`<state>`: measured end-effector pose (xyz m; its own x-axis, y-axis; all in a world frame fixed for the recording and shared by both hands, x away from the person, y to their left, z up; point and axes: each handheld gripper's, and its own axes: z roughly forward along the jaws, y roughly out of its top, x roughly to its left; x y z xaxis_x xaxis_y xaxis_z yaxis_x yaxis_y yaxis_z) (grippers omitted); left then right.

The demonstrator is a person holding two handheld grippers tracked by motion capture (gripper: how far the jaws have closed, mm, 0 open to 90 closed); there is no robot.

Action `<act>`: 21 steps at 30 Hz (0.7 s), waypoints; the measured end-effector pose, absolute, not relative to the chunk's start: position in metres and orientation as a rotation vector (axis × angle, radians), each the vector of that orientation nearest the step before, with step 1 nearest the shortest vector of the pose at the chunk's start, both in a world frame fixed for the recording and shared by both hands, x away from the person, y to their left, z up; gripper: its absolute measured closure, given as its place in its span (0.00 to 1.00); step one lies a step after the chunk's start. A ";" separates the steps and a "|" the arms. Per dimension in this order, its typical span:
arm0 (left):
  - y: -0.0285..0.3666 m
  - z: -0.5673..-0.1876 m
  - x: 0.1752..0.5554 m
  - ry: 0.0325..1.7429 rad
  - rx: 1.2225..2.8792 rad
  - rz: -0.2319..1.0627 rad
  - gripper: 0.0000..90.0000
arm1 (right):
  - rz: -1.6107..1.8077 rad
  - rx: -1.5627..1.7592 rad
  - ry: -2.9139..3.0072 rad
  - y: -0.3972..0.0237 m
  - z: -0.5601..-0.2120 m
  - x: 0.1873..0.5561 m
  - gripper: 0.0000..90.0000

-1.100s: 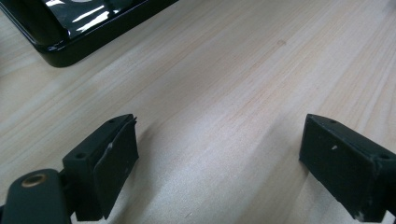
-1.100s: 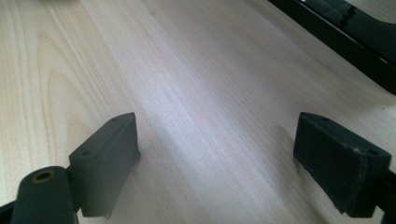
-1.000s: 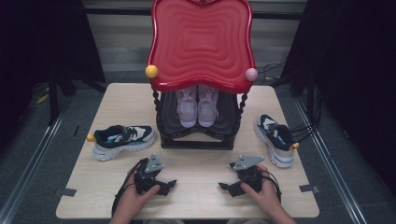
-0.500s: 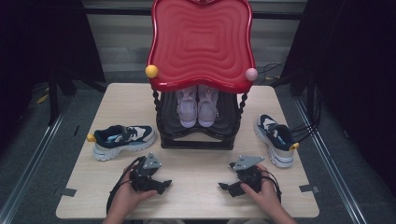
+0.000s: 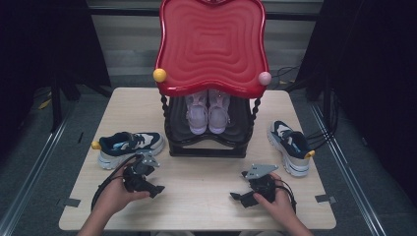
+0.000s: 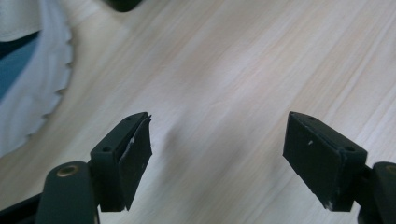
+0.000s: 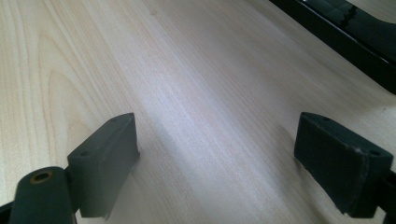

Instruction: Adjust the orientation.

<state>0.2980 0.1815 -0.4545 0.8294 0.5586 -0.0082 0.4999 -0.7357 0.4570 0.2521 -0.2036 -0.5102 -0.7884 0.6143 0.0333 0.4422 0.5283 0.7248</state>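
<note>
1. We see the pink shoes [image 5: 208, 112] partly hidden under the red tray top [image 5: 211, 44].
2. In the left gripper view, the sneaker [image 6: 28, 70] is blurred and cut off by the left edge.
3. In the right gripper view, the black stand base [image 7: 345, 32] is cut off at the corner.

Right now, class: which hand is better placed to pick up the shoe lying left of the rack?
Left. The left gripper sits just below that shoe, jaws open and empty, the sole at its view's edge. The right gripper lies across the table.
</note>
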 end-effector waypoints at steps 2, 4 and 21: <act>0.186 -0.450 0.302 0.789 2.582 0.191 0.25 | 1.109 0.895 2.542 -0.204 -0.510 0.252 0.14; 0.192 -0.445 0.307 0.782 2.596 0.205 0.25 | 1.109 0.893 2.542 -0.204 -0.510 0.252 0.14; 0.220 -0.425 0.337 0.884 2.636 0.266 0.26 | 1.108 0.894 2.542 -0.204 -0.510 0.252 0.14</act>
